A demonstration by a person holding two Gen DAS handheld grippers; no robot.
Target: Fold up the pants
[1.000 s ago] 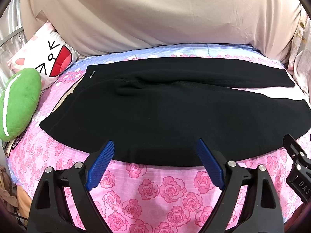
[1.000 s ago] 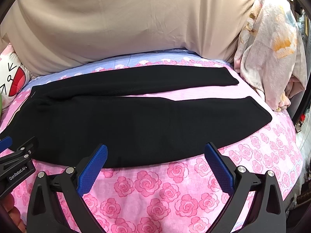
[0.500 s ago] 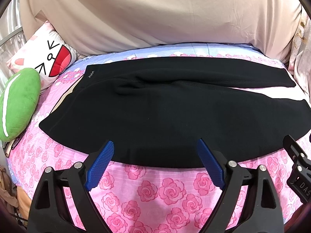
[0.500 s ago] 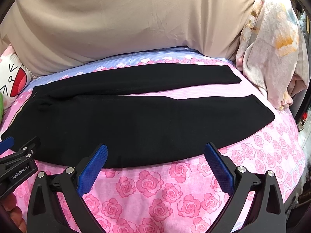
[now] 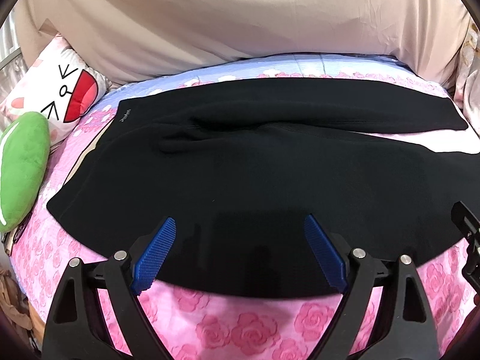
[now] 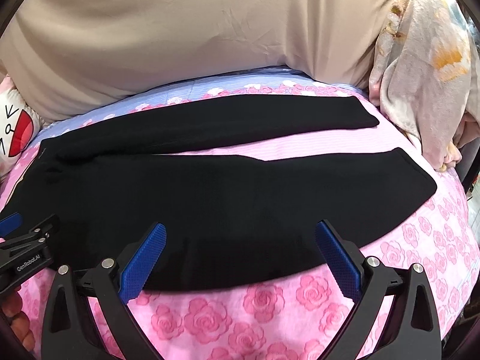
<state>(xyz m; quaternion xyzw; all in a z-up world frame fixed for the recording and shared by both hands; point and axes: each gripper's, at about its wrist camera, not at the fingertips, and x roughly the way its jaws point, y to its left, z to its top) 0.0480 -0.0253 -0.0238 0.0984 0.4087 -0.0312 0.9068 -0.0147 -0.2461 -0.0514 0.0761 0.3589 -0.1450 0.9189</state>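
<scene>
Black pants lie spread flat on a pink rose-print bed, waistband at the left, two legs running right and splayed apart. My left gripper is open and empty, its blue pads over the near edge of the pants by the hip. My right gripper is open and empty, over the near edge of the near leg. Each gripper shows at the edge of the other's view: the left one, the right one.
A beige sheet rises behind the bed. A white cartoon-face pillow and a green plush sit at the left. A pale floral blanket is heaped at the right. The bed's near edge drops off below the grippers.
Both grippers have moved forward a little, so their pads now lie over the near edge of the pants. The pants have not moved.
</scene>
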